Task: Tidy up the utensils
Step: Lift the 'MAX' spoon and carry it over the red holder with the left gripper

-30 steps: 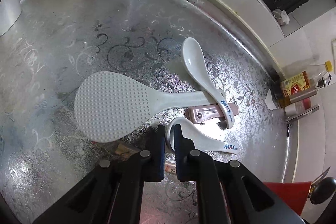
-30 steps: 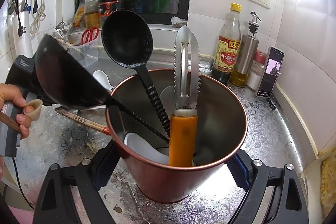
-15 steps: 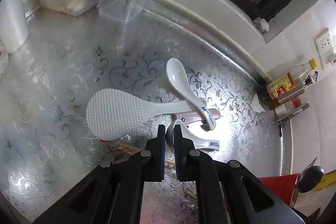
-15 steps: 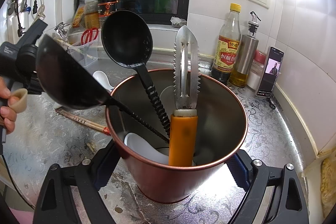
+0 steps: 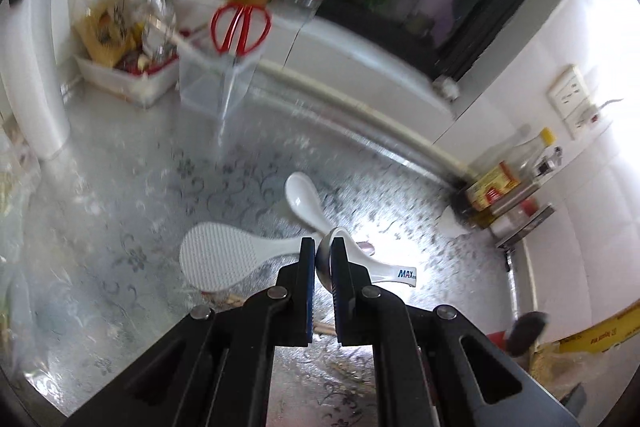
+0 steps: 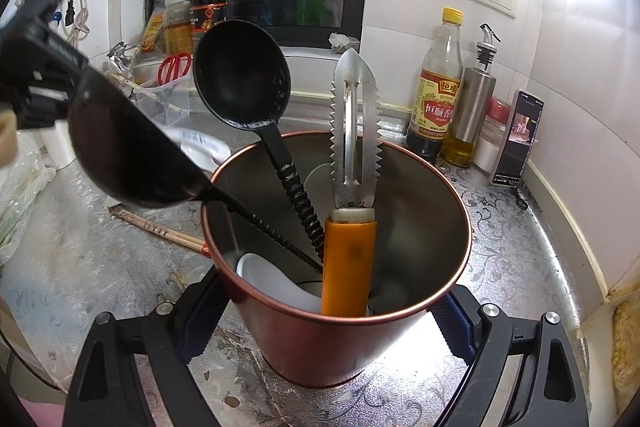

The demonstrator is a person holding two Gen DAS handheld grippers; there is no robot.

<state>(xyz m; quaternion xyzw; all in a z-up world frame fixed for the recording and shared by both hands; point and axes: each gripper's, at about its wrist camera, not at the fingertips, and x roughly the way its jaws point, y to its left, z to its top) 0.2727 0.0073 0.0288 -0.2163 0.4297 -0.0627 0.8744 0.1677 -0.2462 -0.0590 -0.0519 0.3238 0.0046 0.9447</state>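
Above the patterned bench (image 5: 132,195), the left gripper (image 5: 322,259) is pinching a white ceramic spoon (image 5: 362,265) by its bowl, jaws clamped on glazed, slippery, breakable ware, while the right gripper (image 6: 320,311) is bracing the copper utensil cup (image 6: 320,343), jaws gripping its sides.

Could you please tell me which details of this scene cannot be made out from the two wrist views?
- Left wrist: the white ceramic spoon bowl is hidden between the left claw fingers.
- Left wrist: windowsill packets are motion-blurred.
- Right wrist: the copper-coloured metal utensil cup hides the tool ends inside and the right claw's pads.
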